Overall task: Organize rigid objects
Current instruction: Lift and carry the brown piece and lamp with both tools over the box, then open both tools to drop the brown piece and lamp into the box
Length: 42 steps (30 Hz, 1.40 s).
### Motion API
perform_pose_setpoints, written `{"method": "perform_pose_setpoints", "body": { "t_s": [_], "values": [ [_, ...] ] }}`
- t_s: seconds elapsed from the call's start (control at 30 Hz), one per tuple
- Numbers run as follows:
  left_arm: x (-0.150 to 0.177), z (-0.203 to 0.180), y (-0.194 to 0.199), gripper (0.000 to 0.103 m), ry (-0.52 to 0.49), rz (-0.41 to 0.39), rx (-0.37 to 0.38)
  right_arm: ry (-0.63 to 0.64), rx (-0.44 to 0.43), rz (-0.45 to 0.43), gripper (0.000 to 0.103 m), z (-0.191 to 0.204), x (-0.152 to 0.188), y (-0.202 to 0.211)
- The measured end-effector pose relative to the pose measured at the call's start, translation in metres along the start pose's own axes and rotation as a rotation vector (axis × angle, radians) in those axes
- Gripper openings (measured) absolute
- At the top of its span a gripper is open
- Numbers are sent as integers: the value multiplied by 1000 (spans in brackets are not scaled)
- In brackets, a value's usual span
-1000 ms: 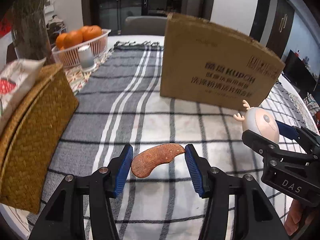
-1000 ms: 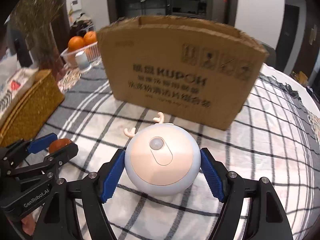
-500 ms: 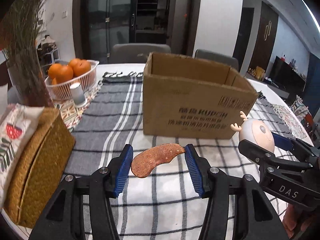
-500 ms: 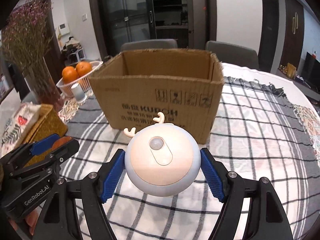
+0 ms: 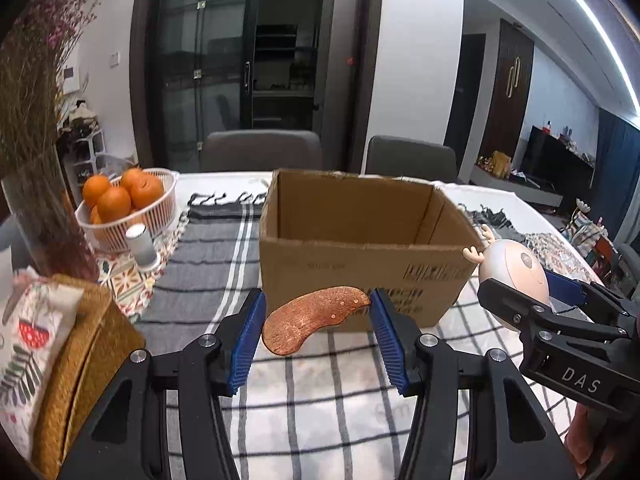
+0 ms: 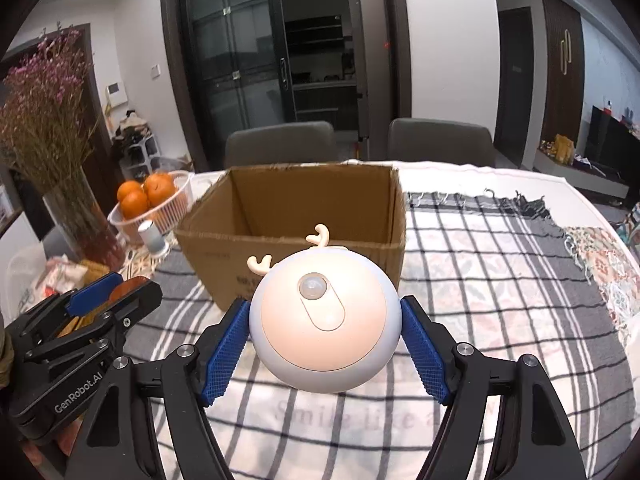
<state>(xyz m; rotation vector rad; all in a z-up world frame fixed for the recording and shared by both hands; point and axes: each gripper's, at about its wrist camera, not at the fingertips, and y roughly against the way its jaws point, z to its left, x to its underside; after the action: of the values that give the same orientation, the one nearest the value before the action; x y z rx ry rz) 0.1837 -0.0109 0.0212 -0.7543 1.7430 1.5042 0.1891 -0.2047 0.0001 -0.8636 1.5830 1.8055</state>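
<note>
My left gripper [image 5: 318, 334] is shut on a curved brown wooden piece [image 5: 314, 318] and holds it above the table, in front of an open cardboard box [image 5: 360, 264]. My right gripper [image 6: 324, 350] is shut on a round white and pink deer-shaped night light [image 6: 324, 320] with small antlers, also raised, just short of the box [image 6: 296, 232]. The night light shows at the right of the left wrist view [image 5: 514, 276]. The left gripper shows at the lower left of the right wrist view [image 6: 104, 304]. The box interior looks empty as far as it shows.
A checked cloth [image 6: 500, 280] covers the table. At the left stand a white basket of oranges [image 5: 124, 208], a small white cylinder [image 5: 142, 246], a glass vase of dried flowers [image 5: 36, 200] and a woven box with a printed pouch [image 5: 60, 344]. Two grey chairs [image 6: 280, 148] stand behind the table.
Both grippers have risen with their objects still held. The view now looks down into the open top of the box, where before only its front wall showed.
</note>
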Motion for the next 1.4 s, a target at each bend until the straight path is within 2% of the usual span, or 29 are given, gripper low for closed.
{"method": "perform_pose_setpoints", "body": {
  "t_s": [0.47, 0.67, 0.87, 1.07, 1.4],
  "values": [
    [-51, -6, 5, 53, -32, -67, 26, -25, -16, -87, 75, -2, -43, 11],
    [-73, -5, -3, 53, -42, -60, 37, -22, -11, -93, 75, 0, -64, 8],
    [-91, -5, -15, 53, -50, -57, 29, -26, -26, -61, 75, -4, -83, -5],
    [-107, -7, -37, 53, -64, -2, 47, -39, -49, 4, 75, -13, -100, -29],
    [-119, -1, -94, 53, -42, 175, 63, -25, -56, 184, 75, -22, -118, -87]
  ]
}}
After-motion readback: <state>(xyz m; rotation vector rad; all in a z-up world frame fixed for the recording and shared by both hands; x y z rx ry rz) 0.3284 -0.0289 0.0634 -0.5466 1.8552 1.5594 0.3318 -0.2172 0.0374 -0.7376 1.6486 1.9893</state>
